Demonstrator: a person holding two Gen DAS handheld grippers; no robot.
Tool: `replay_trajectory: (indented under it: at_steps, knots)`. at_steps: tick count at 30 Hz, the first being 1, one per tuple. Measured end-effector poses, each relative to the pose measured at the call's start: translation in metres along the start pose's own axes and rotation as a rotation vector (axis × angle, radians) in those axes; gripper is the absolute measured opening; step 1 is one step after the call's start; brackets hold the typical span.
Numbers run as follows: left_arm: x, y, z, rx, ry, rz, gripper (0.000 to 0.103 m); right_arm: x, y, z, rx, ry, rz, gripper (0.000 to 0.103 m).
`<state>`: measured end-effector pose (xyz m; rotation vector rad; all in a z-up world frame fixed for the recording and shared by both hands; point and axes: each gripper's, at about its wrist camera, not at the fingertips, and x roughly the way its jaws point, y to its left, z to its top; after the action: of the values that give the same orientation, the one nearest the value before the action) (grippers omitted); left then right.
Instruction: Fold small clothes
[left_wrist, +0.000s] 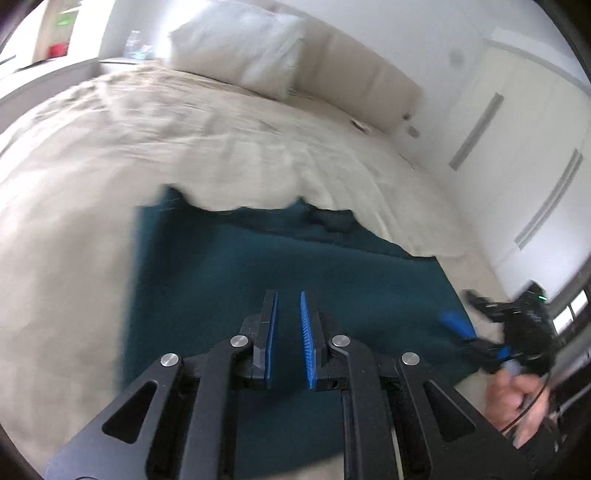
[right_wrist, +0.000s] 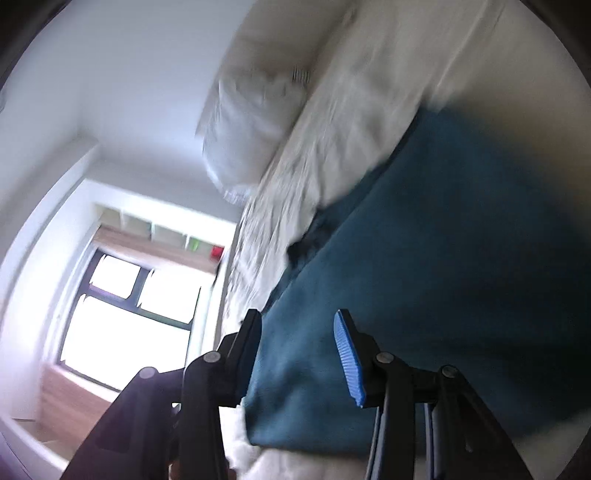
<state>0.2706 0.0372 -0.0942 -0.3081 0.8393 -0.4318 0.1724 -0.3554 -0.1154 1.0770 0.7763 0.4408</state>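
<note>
Teal cloth (left_wrist: 280, 280) lies flat on the beige bed (left_wrist: 147, 147), with a darker doubled band along its far edge, below the white pillow (left_wrist: 240, 48). Judged from that, 1 fold is already laid and the next calls for a fresh grip on an edge.

Left gripper (left_wrist: 289, 306) hangs over the near part of the cloth, jaws nearly together with only a thin gap and nothing between them. Right gripper (right_wrist: 298, 332) sits at the cloth's side edge, jaws spread, cloth seen behind them but no pad pressing on it.

To do this well, I would lower both onto 2 matching corners, pinch only the top layers meant to move, lift evenly, and carry across so the edges meet square. Blur makes the exact corners hard to place.
</note>
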Motion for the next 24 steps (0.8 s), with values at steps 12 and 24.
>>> replay_trajectory:
  at_steps: [12,24]
  knots:
    - [0.033,0.046,-0.015,-0.077,0.063,0.050,0.012,-0.073,-0.079,0.016,0.148,-0.240,0.003,0.019]
    - [0.048,0.024,0.038,0.001,0.006,0.118,0.012,0.034,0.009,0.049,-0.015,-0.084,-0.003,0.054]
